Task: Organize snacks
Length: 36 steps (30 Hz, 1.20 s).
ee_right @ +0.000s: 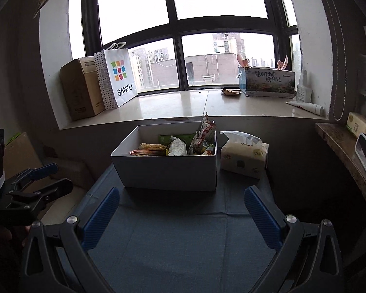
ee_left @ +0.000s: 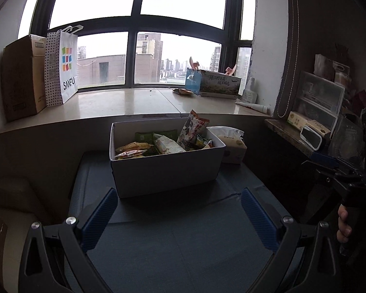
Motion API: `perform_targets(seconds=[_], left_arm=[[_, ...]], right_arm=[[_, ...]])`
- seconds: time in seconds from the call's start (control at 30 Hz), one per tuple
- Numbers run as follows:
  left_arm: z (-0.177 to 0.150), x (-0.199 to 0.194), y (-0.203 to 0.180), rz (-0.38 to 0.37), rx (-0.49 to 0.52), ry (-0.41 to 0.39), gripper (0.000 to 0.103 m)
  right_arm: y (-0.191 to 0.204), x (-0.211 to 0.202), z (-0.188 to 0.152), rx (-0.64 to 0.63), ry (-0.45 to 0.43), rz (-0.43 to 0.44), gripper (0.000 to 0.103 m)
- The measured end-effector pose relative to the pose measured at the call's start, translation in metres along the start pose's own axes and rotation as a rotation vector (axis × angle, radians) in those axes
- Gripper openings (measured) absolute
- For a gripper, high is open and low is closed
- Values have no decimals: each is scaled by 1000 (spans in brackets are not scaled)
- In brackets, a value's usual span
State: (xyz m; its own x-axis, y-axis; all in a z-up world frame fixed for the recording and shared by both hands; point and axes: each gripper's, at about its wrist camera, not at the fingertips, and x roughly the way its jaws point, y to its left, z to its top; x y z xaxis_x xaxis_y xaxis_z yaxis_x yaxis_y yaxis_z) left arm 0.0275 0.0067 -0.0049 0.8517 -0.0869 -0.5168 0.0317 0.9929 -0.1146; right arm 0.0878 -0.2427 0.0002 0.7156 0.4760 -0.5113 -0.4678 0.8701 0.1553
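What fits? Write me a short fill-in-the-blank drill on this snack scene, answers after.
1. The snacks sit inside a white ____ on the mat.
2. Both the left gripper and right gripper are ____.
3. The tissue pack lies to the box's ____.
4. The bag on the sill reads ____.

Answers: box; open; right; SANFU

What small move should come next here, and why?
Probably bring the right gripper forward toward the tall snack bag that stands tilted in the white box. Both grippers are open, empty and short of the box, the left gripper too, and that bag sticks up above the flatter packets.
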Motion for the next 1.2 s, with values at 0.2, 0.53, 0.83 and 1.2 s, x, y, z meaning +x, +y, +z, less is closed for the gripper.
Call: perform_targets(seconds=[0.2,0.53,0.83,1.2], left_arm=[[-9,-5,-2,-16,-30,20,103],[-4,-7,-5,-5,8,15,103],[-3,-8,-5,8,26,17,103],[-4,-7,-6,24,39,19,103]], right_arm=[[0,-13,-10,25,13,-22,103],[8,-3,-15,16,48,-32,103],[11,-5,-13,7,44,-34,103],[20,-1,-15,-17,60,-28,103]])
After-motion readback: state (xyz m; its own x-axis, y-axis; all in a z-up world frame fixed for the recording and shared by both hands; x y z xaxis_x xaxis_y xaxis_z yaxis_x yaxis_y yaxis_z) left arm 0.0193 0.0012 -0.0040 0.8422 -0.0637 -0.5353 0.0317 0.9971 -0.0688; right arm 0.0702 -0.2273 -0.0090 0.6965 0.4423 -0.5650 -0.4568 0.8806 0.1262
